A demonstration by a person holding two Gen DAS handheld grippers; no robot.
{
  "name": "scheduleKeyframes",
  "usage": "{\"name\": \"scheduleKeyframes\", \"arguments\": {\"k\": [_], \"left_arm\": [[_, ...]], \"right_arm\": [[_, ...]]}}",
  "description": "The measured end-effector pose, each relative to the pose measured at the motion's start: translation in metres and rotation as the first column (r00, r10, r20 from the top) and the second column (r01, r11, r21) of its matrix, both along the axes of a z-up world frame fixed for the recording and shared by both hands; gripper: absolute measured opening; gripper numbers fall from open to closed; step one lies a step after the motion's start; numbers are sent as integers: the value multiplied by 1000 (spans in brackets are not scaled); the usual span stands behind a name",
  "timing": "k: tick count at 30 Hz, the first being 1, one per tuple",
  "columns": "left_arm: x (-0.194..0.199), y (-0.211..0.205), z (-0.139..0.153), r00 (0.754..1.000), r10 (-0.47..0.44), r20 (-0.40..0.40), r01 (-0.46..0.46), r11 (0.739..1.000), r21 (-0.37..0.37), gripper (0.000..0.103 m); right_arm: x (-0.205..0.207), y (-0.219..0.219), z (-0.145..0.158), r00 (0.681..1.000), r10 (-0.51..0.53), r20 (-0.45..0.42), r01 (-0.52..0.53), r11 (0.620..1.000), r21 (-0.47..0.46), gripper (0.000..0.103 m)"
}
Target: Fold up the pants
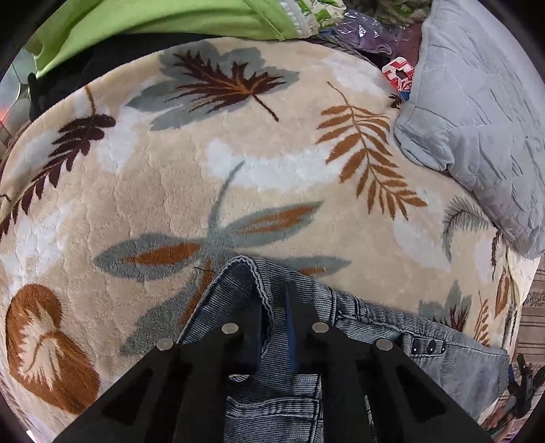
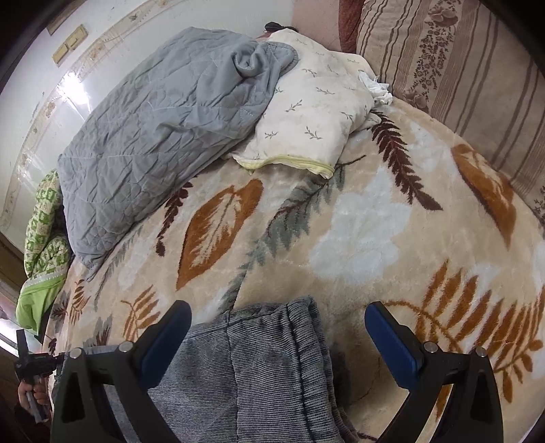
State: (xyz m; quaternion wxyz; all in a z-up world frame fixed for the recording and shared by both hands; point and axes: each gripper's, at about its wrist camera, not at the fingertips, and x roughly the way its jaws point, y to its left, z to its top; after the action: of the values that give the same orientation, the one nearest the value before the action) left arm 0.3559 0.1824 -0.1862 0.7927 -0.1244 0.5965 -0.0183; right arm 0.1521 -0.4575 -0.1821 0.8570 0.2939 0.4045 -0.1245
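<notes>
The work surface is a bed covered by a plush beige blanket (image 1: 238,163) printed with brown, rust and grey leaves. A grey quilt (image 2: 153,136) lies crumpled at the far side of the blanket, partly over a cream pillow (image 2: 313,119) with a small sprig print. A striped floral cushion (image 2: 460,68) stands behind the pillow at the bed's edge. A green cloth (image 1: 153,24) is bunched beyond the blanket's far edge, next to a patterned green-and-white fabric and a clear plastic bag (image 1: 364,30). A pale glossy wall (image 2: 41,95) with a printed border runs behind the quilt. The pants (image 1: 272,402), grey-blue ribbed denim, lie on the near part of the blanket. In the left wrist view the left gripper (image 1: 276,327) has its jaws drawn nearly together, pinching a raised fold of the pants' hemmed edge between the pads; a row of dark snaps sits just right of it. In the right wrist view the right gripper (image 2: 277,337) has its jaws spread wide, one blue pad on each side of the pants' folded end; neither pad touches the fabric.
</notes>
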Motion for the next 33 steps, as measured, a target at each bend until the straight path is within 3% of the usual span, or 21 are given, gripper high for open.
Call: {"name": "scheduleKeyframes", "arguments": {"k": [5, 10, 20, 22, 23, 24, 27, 33], "left_arm": [[-4, -5, 4, 999, 11, 43, -13, 1000, 28, 3], [-13, -2, 24, 992, 17, 122, -17, 1000, -4, 3], [-30, 1, 68, 981, 1, 192, 13, 997, -74, 2], [-36, 3, 75, 978, -2, 210, 20, 996, -87, 2], [-38, 2, 77, 976, -1, 217, 21, 995, -93, 3], [-42, 4, 82, 974, 1, 228, 24, 994, -106, 2], [-58, 9, 98, 964, 3, 267, 37, 989, -143, 3], [-98, 27, 125, 945, 28, 326, 44, 976, -212, 3]], "right_arm": [[5, 2, -5, 999, 32, -19, -31, 999, 31, 103], [7, -2, -10, 998, 42, -39, -41, 998, 41, 103], [34, -23, -30, 997, 43, -69, -38, 996, 80, 102], [42, -16, -35, 994, 76, -77, -71, 995, 65, 83], [44, -11, -37, 991, 111, -72, -105, 991, 83, 51], [46, -7, -39, 989, 129, -78, -122, 988, 97, 34], [42, 5, -26, 986, 147, -81, -145, 989, 28, 25], [-4, 13, 33, 984, 135, 113, -133, 991, -27, 17]]}}
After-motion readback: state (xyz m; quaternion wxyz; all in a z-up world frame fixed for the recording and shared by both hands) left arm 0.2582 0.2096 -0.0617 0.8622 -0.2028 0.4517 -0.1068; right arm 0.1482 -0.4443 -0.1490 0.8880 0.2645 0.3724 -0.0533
